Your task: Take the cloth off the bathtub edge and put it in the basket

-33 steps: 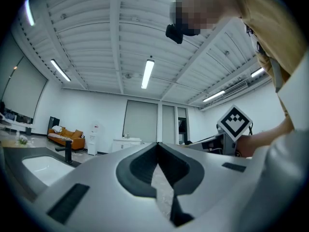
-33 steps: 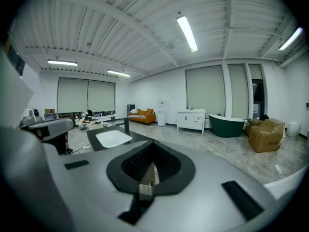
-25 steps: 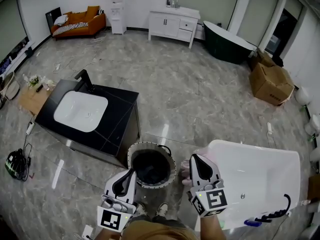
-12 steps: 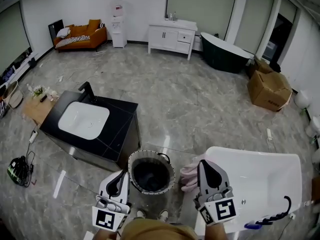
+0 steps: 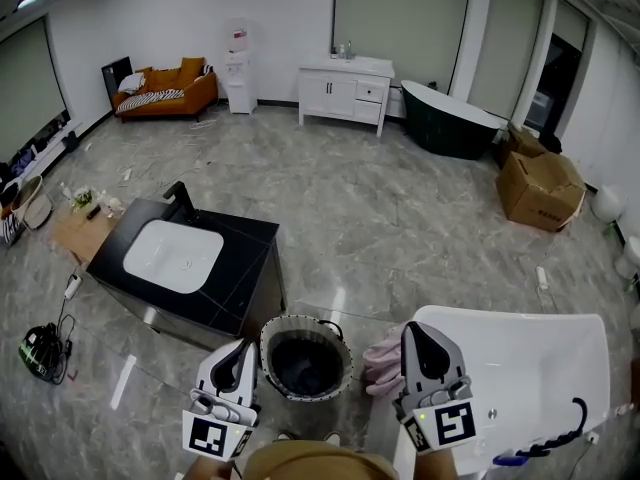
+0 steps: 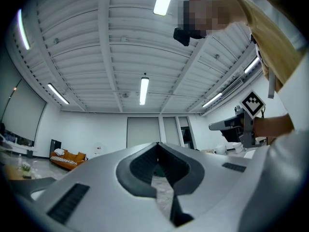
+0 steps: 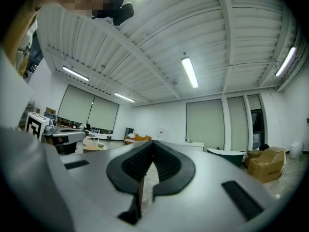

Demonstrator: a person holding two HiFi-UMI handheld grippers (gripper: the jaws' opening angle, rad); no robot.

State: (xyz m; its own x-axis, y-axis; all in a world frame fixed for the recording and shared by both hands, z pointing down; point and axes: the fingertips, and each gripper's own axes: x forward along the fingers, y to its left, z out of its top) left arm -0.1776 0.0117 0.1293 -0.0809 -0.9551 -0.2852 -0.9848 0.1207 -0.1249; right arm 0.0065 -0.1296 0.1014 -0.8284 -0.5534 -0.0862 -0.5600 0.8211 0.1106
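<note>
Right hand-held gripper (image 5: 418, 330) drew back, half-hiding the cloth (image 5: 380, 361); it and left hand-held gripper (image 5: 245, 351) are clenched empty.

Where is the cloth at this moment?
Head view, lower right: the pink cloth lies on the white bathtub's left edge, between the basket and the right tongs.

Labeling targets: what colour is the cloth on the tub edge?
Pale pink cloth, clearest in head view.

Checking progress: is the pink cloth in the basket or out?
Out: the cloth lies bunched on the bathtub edge, beside the basket.
</note>
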